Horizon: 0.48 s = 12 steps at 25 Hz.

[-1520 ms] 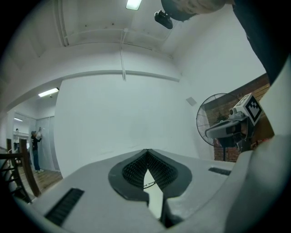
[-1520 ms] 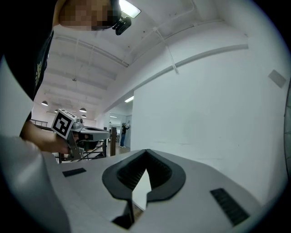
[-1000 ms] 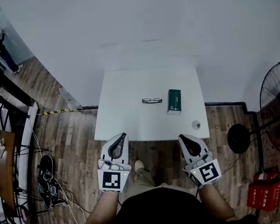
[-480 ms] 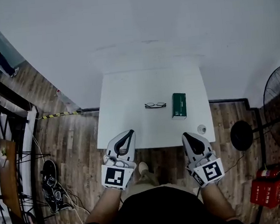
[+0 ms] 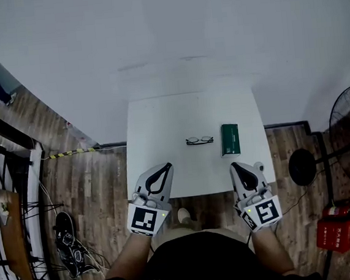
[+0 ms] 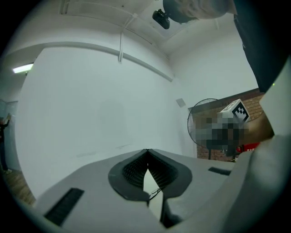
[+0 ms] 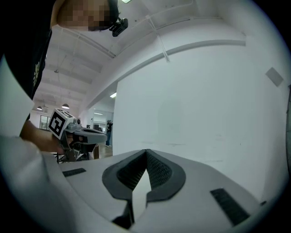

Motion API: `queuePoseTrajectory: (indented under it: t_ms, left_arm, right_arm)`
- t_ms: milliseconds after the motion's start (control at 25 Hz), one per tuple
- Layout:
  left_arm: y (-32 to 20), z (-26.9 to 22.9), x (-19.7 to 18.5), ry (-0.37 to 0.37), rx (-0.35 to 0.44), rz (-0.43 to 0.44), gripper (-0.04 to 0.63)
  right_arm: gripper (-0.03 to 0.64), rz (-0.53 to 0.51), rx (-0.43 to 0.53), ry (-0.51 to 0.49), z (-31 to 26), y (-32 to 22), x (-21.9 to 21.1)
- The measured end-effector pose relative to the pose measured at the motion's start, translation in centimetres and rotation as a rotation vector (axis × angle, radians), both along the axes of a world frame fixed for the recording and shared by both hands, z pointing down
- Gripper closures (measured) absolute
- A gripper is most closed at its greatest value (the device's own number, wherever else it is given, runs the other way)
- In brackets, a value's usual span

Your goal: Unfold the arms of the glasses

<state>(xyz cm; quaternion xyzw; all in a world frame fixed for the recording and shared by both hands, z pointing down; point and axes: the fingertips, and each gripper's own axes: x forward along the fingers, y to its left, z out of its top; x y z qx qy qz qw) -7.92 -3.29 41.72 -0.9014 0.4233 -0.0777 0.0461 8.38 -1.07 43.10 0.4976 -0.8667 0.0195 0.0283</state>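
Nearest the person, the left tool and the right tool are held level at the near edge of the white desk. On each, the jaws are pressed together at the tips, and nothing is pinched between them. Farther in, the glasses are seen lying on the desk, well apart from both tools, with a green box set just beside them on the right. Beyond the desk, a white wall is seen.
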Motion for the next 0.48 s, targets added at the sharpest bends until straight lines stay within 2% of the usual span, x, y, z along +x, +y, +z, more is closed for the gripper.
queuePoseTrajectory:
  t_ms: [160, 320, 480]
  left_arm:
    - [-1.7, -0.4, -0.4, -0.001, 0.053, 0.103, 0.588]
    - [-2.9, -0.3, -0.7, 0.003, 0.051, 0.197, 0.589]
    - [-4.3, 0.5, -1.1, 0.016, 0.034, 0.236, 0.589]
  right_arm:
    - [0.617, 0.041, -0.008, 0.014, 0.3, -1.6, -1.5]
    - [0.617, 0.088, 0.002, 0.034, -0.1, -2.8, -2.7]
    - [0.617, 0.123, -0.009, 0.061, 0.3, -3.2, -3.2]
